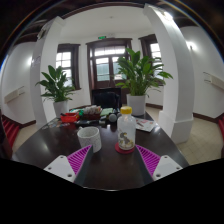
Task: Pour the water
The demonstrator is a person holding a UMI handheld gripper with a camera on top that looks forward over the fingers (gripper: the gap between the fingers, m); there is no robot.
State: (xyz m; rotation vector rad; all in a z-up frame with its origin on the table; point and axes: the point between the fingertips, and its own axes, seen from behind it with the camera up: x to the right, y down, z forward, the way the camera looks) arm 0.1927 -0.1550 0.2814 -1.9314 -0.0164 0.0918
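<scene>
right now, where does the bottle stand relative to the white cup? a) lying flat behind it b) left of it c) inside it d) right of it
d: the bottle stands upright on the dark table, just right of the white cup, ahead of the open gripper.

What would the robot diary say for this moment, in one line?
hand-held gripper: open, empty | bottle: upright on table, just ahead of fingers | cup: left of bottle | pouring: not started

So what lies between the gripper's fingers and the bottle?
Only bare dark table; the gripper is open, the bottle stands just ahead, with the white cup beside it, in the gripper view.
</scene>
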